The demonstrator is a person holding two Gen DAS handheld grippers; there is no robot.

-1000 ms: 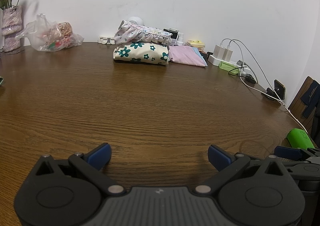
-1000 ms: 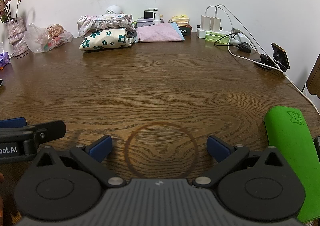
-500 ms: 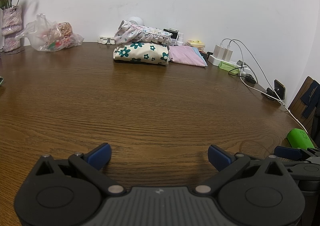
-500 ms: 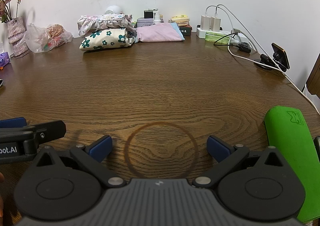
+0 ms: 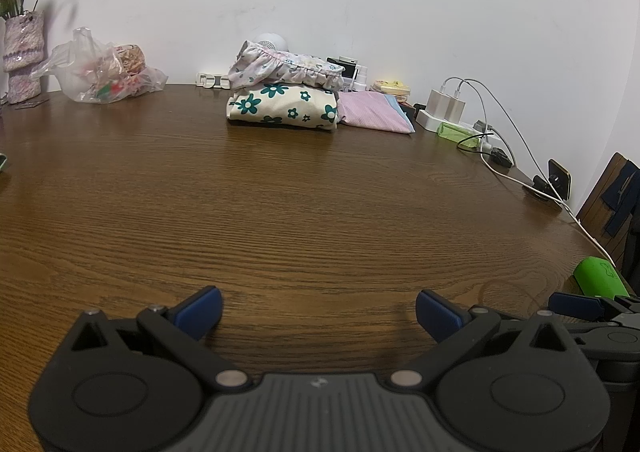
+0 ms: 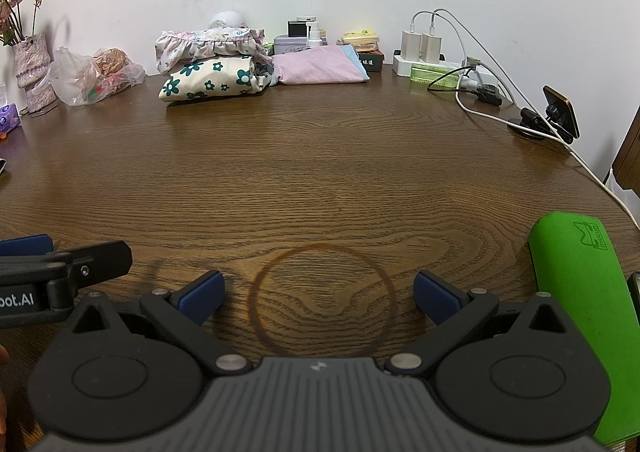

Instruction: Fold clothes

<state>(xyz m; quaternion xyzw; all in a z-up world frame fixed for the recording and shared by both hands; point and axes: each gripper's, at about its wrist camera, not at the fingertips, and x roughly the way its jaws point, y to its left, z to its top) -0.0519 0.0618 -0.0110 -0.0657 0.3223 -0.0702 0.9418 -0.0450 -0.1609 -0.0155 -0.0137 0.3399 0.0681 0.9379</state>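
Over the bare wooden table point(image 5: 280, 212) my left gripper point(image 5: 318, 306) and right gripper point(image 6: 318, 292) hang spread wide, holding nothing; 3 folded clothes point(image 6: 212, 80) sit far back by the wall.

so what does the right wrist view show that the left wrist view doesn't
Only the right wrist view shows the ring stain on the table between the open right gripper, and a purple packet at the far left. Only the left wrist view shows a chair back with dark cloth on it. Both show the flowered folded clothes, the pink cloth, the plastic bag, the chargers and the green case.
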